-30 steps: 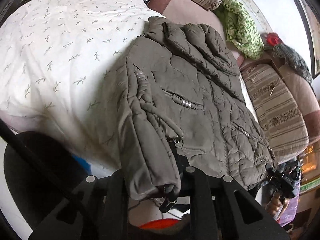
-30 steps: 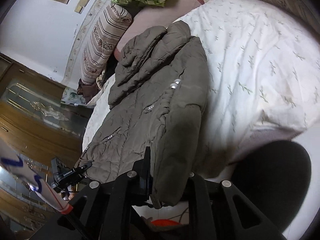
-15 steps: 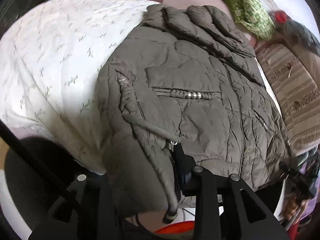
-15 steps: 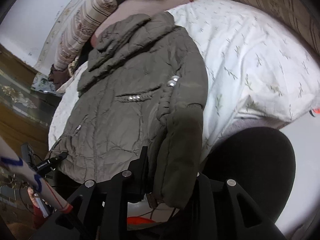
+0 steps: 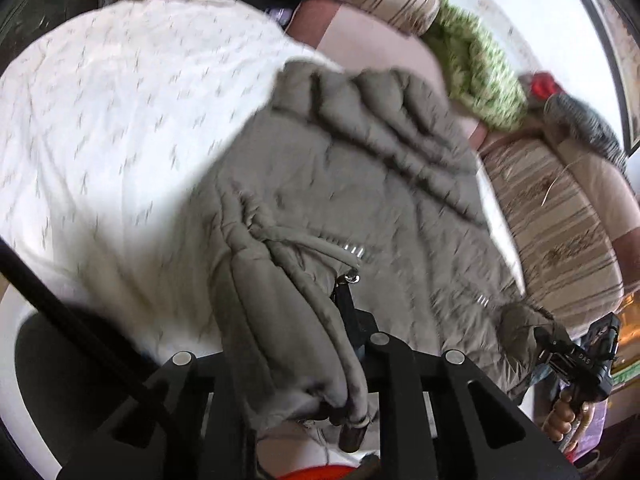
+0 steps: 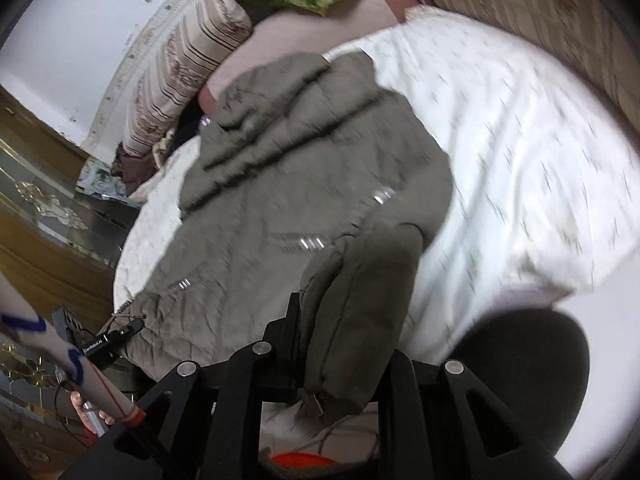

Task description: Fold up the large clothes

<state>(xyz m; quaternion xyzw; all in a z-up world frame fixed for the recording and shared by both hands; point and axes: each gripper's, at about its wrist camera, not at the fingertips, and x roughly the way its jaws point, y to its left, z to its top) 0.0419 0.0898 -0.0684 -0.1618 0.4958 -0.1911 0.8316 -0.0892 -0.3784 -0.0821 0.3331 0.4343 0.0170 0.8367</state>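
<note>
**Hem lifted, jacket swung farther out over bed**

Shifted since half a second ago: jacket (image 5: 360, 208) sits farther out ahead of the fingers, more white bedspread (image 5: 120, 128) showing on the left-wrist view; both views motion-blurred, so mid-swing by the look of it.

Left gripper (image 5: 316, 344): clenched on a thick roll of hem and cuff, drawcord toggle (image 5: 350, 436) dangling below the fingers. Right gripper (image 6: 344, 344): clamped on a padded sleeve-and-hem bundle bunched between the fingers. Seen also at the far edge of each other's view, gripping opposite hem corners.

Jacket location: body spread on the bedspread ahead of both sets of fingers, hood end farthest away, near the striped pillows (image 6: 188, 64); hem end raised off the bed in the grips.

Handling judgement:
- Quilted and puffy, soft, no stiffness; likely light for its bulk but springy, folds apt to reopen.
- Shell looks smooth, probably slippery; thin pinches may slide off.
- Best hold: seamed hem corners or cuffs, several layers deep, clear of the metal zip pulls (image 6: 310, 243).
- Cord and toggle liable to snag on a finger.
</note>
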